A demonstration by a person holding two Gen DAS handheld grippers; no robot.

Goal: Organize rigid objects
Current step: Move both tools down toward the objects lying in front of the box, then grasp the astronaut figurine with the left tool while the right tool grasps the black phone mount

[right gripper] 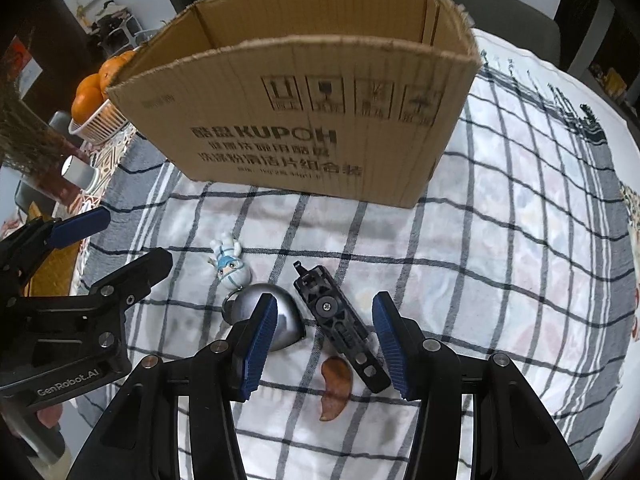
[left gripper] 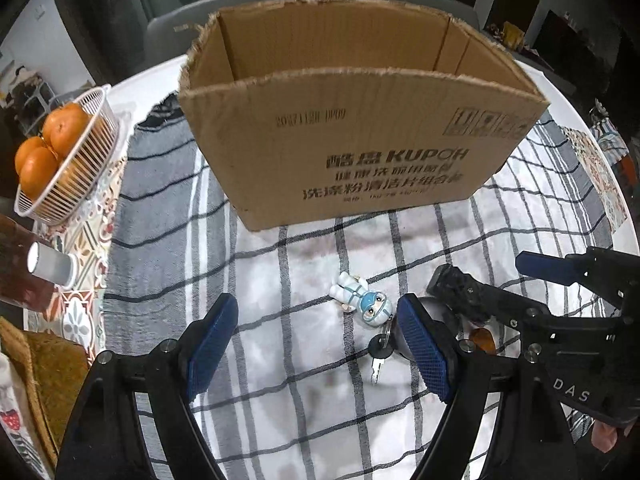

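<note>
An open cardboard box (left gripper: 352,152) (right gripper: 304,120) stands on the checked cloth. In front of it lie a small figure keychain (left gripper: 362,298) (right gripper: 231,264) with a key (left gripper: 378,354), a grey dome-shaped object (right gripper: 280,320), a black plastic bar (right gripper: 342,320) and a brown curved piece (right gripper: 334,390). My left gripper (left gripper: 316,346) is open, low over the cloth, just left of the keychain. My right gripper (right gripper: 324,346) is open, its fingers on either side of the black bar, not touching it. The right gripper also shows in the left wrist view (left gripper: 492,280).
A white basket of oranges (left gripper: 60,160) (right gripper: 96,104) sits at the left edge of the table. A bottle with a white cap (left gripper: 48,266) and a woven brown item (left gripper: 48,380) are nearer on the left. Chairs stand behind the box.
</note>
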